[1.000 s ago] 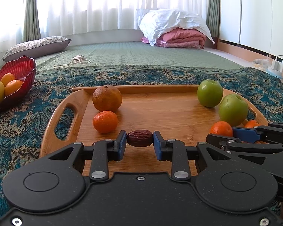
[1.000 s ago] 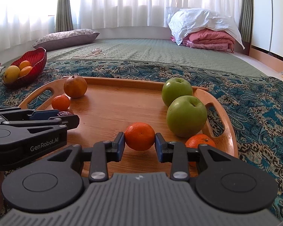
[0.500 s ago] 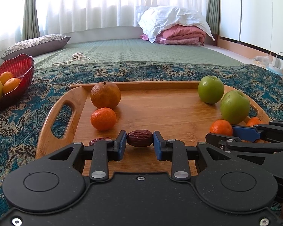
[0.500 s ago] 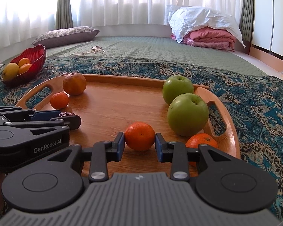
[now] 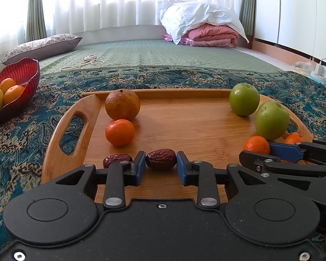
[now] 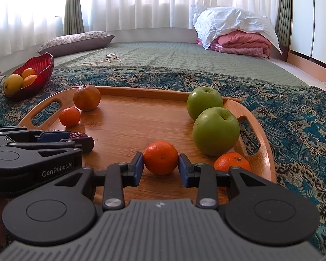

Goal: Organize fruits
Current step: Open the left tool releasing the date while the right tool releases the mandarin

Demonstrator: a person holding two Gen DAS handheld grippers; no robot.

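left claw pinching a date, long axis crosswise between the pads, low over the tray front edge | right claw clamped on a mandarin by the apples | red bowl sits far left, so left claw's closer imo

A big bed with a green quilted cover has a blue patterned cloth spread over its near part. On the cloth sit an oval wooden tray with handles and a red ribbed glass bowl. Farther back on the green cover lie a flowery flat pillow, a coiled white cord and a pile of pink and white bedding.
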